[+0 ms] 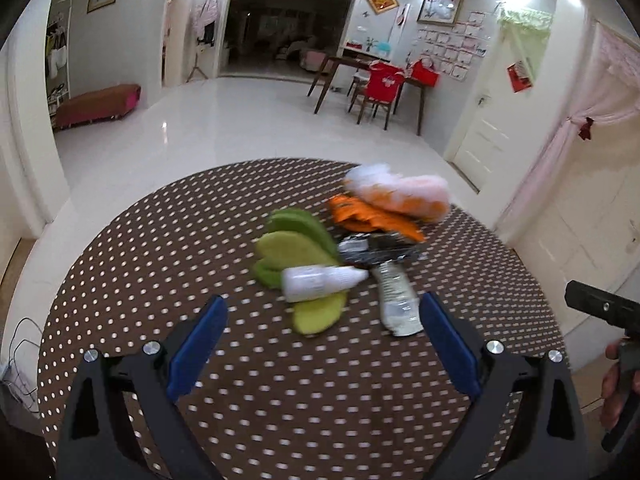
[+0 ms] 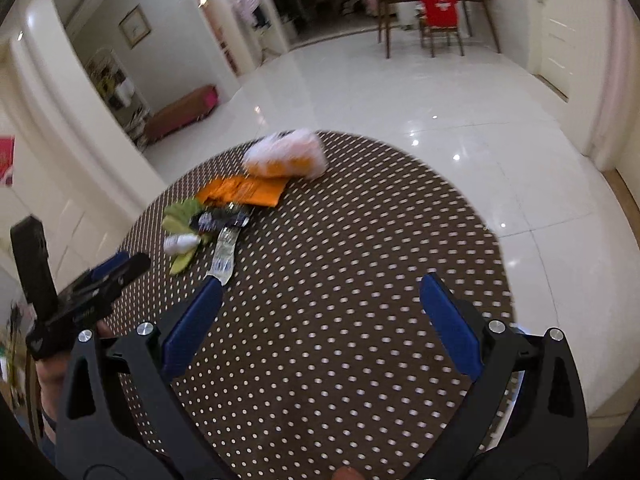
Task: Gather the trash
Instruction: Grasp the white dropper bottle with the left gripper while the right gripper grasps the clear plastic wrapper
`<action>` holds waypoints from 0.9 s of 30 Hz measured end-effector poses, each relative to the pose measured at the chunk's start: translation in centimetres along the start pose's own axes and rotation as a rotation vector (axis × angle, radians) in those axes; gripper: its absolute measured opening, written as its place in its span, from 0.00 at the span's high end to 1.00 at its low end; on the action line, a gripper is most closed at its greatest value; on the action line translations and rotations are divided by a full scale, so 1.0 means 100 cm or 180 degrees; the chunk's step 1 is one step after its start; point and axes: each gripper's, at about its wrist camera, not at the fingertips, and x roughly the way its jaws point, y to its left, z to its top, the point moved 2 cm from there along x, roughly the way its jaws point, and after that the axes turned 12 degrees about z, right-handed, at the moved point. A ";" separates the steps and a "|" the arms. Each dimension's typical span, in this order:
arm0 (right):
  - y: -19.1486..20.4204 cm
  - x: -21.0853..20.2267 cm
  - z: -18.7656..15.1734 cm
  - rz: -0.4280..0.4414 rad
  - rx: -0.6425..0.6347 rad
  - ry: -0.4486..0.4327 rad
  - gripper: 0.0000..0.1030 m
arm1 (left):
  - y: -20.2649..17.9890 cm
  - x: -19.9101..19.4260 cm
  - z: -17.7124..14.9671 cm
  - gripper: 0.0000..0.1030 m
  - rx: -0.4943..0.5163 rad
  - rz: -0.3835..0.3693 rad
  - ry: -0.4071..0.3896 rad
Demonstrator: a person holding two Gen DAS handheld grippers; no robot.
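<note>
Round polka-dot brown tablecloth [image 1: 160,264] holds blurred trash: green peels [image 1: 292,248], white squeeze bottle [image 1: 320,282], crumpled clear wrapper [image 1: 396,300], orange packet [image 1: 372,216]. Left gripper [image 1: 322,320] and right gripper [image 2: 320,300] both spread wide, empty.

Brown white-dotted tablecloth [image 1: 280,400], green peels [image 1: 292,240], orange wrapper [image 1: 372,216], blue fingers [image 1: 198,344]

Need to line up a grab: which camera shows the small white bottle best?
The left wrist view: the small white bottle lies large and unobstructed on green pieces, just ahead of the open left gripper. In the right wrist view it is small, blurred, far left.
</note>
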 end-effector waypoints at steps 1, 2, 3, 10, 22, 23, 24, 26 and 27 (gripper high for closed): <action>0.003 0.006 0.000 0.0009 -0.0025 0.0045 0.06 | 0.002 0.006 -0.001 0.08 0.0029 0.0024 0.0051; 0.005 0.013 -0.001 0.0022 -0.0043 0.0084 0.06 | 0.003 0.009 -0.001 0.08 0.0044 0.0042 0.0063; 0.006 0.015 -0.001 0.0032 -0.0055 0.0102 0.06 | 0.004 0.013 -0.001 0.08 0.0052 0.0036 0.0063; 0.020 0.040 -0.002 0.0069 -0.0137 0.0250 0.06 | -0.012 0.041 0.007 0.08 0.0322 0.0059 0.0134; 0.040 0.070 -0.003 0.0063 -0.0318 0.0420 0.06 | -0.002 0.053 0.002 0.71 0.0139 -0.0102 0.0342; 0.043 0.074 -0.003 0.0066 -0.0343 0.0435 0.06 | 0.002 0.050 -0.001 0.71 0.0110 -0.0085 0.0335; 0.046 0.079 -0.003 0.0070 -0.0383 0.0460 0.06 | 0.005 0.049 -0.003 0.71 0.0083 -0.0085 0.0333; 0.053 0.092 -0.001 0.0079 -0.0422 0.0498 0.06 | 0.016 0.043 -0.009 0.72 0.0001 -0.0084 0.0331; 0.056 0.098 -0.001 0.0078 -0.0445 0.0519 0.06 | 0.020 0.040 -0.011 0.73 -0.0022 -0.0076 0.0326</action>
